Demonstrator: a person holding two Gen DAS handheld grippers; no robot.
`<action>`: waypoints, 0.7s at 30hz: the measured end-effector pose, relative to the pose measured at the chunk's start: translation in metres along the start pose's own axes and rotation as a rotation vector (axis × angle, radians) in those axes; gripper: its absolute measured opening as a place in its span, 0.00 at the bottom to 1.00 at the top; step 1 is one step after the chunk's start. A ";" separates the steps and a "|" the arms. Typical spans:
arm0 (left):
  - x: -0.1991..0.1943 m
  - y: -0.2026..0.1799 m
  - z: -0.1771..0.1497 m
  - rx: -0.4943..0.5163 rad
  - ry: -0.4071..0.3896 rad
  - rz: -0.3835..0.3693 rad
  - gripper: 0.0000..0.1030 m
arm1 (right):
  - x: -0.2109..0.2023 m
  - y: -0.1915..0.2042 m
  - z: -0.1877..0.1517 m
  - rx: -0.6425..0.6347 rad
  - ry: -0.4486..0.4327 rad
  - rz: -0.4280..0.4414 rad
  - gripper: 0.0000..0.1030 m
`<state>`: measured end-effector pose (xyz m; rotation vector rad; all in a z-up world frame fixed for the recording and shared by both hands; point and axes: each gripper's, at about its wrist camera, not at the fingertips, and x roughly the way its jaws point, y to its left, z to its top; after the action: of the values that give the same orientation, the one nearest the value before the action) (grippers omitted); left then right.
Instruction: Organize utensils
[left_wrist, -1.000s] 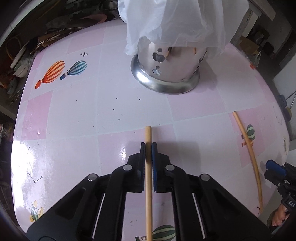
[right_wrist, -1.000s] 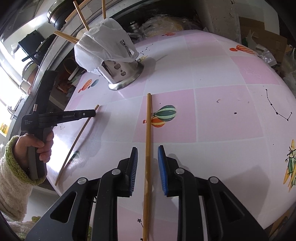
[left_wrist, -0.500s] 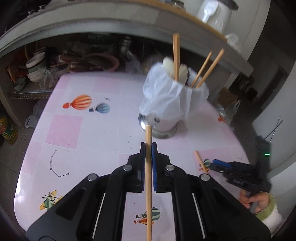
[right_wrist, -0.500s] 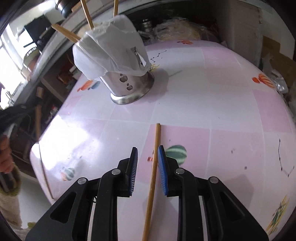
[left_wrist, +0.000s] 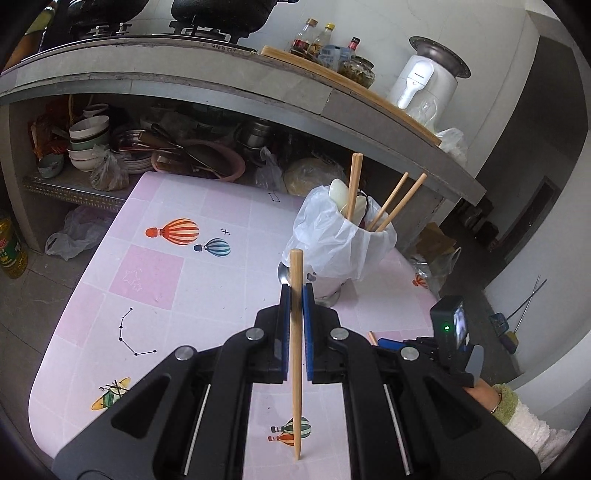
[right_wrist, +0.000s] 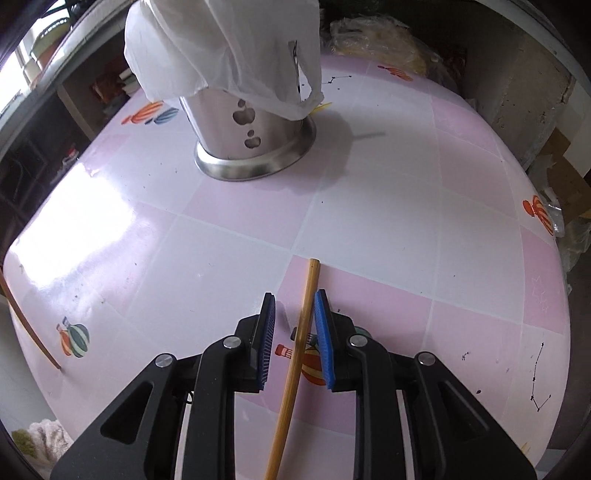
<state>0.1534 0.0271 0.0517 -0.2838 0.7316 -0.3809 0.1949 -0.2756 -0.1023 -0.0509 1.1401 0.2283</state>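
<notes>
Chopstick (left_wrist: 295, 332) sits clamped in the left gripper (left_wrist: 295, 291), above the table (left_wrist: 155, 273); the right gripper (right_wrist: 294, 306) stands released around another chopstick (right_wrist: 299, 332) lying flat.

We see a pink and white checked counter (right_wrist: 388, 206) with balloon prints. On it stands a steel utensil holder (right_wrist: 255, 147), wrapped in a white plastic bag (right_wrist: 221, 48). One chopstick (right_wrist: 295, 354) lies on the counter; another chopstick (right_wrist: 26, 328) lies along its left edge.

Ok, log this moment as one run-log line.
left gripper: shut on chopstick, above table | right gripper: open, straddling second chopstick | holder: upright, bag-draped
</notes>
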 end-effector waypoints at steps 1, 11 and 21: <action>-0.001 0.000 0.000 0.001 -0.003 -0.001 0.05 | 0.001 0.003 0.000 -0.005 -0.001 -0.009 0.20; -0.001 0.008 0.001 -0.010 -0.011 -0.024 0.05 | 0.001 0.018 0.002 -0.040 0.006 -0.072 0.11; 0.000 0.014 0.002 -0.024 -0.011 -0.026 0.05 | 0.002 0.012 0.005 -0.015 0.010 -0.071 0.14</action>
<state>0.1583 0.0397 0.0473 -0.3178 0.7224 -0.3953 0.1977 -0.2631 -0.1015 -0.1057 1.1447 0.1730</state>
